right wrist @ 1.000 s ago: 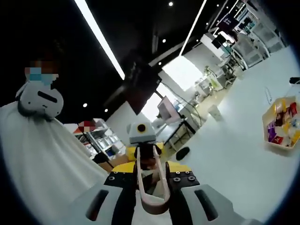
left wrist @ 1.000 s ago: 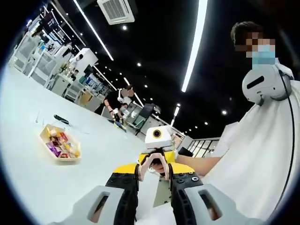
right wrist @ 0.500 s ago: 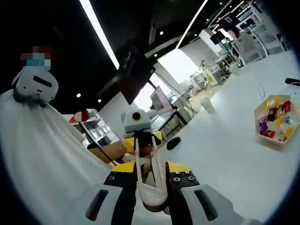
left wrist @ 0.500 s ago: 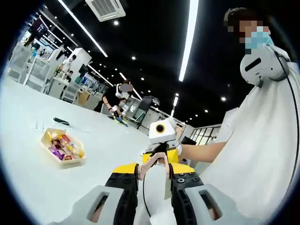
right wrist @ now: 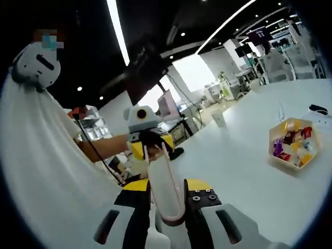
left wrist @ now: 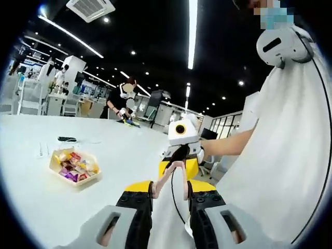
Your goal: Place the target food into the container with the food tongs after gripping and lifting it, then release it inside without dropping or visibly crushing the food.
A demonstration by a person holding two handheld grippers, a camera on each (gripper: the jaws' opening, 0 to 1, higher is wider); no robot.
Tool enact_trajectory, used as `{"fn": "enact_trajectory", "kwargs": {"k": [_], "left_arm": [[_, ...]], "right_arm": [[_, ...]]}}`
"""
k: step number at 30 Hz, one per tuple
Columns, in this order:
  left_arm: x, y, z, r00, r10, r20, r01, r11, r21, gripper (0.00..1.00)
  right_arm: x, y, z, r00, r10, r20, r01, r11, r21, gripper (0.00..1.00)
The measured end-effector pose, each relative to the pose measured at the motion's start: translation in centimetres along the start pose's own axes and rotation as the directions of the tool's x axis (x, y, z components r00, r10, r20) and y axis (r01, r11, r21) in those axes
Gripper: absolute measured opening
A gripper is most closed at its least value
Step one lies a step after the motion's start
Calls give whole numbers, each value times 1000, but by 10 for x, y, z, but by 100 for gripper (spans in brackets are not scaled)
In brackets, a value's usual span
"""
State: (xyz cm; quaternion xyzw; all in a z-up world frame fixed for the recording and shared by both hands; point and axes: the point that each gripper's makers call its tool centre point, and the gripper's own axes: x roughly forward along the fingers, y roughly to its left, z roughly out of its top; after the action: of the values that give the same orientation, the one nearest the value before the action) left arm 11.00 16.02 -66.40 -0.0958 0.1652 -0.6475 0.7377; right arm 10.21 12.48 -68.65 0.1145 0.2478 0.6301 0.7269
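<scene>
- On the white table (left wrist: 62, 207), in the left gripper view, a hexagonal tray (left wrist: 74, 168) of wrapped snacks sits out on the open surface, well apart from both grippers. A small dark object (left wrist: 67, 139) lies beyond it, farther across the table.
- The left gripper (left wrist: 170, 199) is clenched on the pink food tongs (left wrist: 171, 179), whose two arms rise between its jaws.
- Facing it, the right gripper (left wrist: 181, 150) grips the far end of the same tongs.
- To the right stands a person in a white garment (left wrist: 280, 171).
- In the right gripper view, the right gripper (right wrist: 167, 205) grasps the looped end of the tongs (right wrist: 165, 192); the left gripper (right wrist: 142, 135) holds the tips.
- The snack tray (right wrist: 290, 148) lies toward the table's (right wrist: 244, 176) right side.
</scene>
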Motion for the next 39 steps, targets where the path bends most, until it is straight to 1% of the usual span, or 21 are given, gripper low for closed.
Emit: {"fn": "enact_trajectory", "kwargs": {"k": [1,2,4,8,10,12,15,23,28,30,34,39], "left_arm": [[1,2,-4,1000,4,-23,-4,1000,5,24],[2,5,-14,997,-5,-82,6,1000,16,24],[4,9,-15,996,-1,-92,4,999,37,24],[5,11,-19,993,-10,-120,16,999,45,25],[7,10,-25,987,-16,-163,28,997,72,25],[9,10,-29,983,-19,-184,35,996,85,25],[13,14,-35,976,-12,-218,37,993,110,25],[18,24,-45,964,2,-266,35,991,132,25],[16,32,-48,962,5,-272,29,992,121,25],[15,33,-50,961,5,-278,30,992,120,25],[14,40,-58,952,17,-306,25,991,132,25],[15,44,-64,945,24,-326,23,990,142,25]], "right_arm": [[0,-3,-3,1000,-10,-22,9,1000,-19,24],[2,-7,-9,998,-20,-67,16,999,-46,24],[3,-11,-10,996,-37,-75,33,998,-54,24],[2,-13,-15,995,-56,-78,51,997,-59,24],[1,-14,-22,993,-79,-90,71,994,-88,24],[1,-15,-25,992,-85,-95,76,992,-96,24],[0,-20,-30,988,-114,-103,102,988,-116,24],[-2,-35,-38,976,-167,-137,147,978,-148,25],[1,-42,-41,973,-185,-139,166,976,-140,26],[3,-44,-43,970,-194,-146,172,974,-150,25],[7,-50,-47,965,-208,-162,181,969,-167,25],[9,-56,-52,958,-221,-185,188,966,-180,25]]}}
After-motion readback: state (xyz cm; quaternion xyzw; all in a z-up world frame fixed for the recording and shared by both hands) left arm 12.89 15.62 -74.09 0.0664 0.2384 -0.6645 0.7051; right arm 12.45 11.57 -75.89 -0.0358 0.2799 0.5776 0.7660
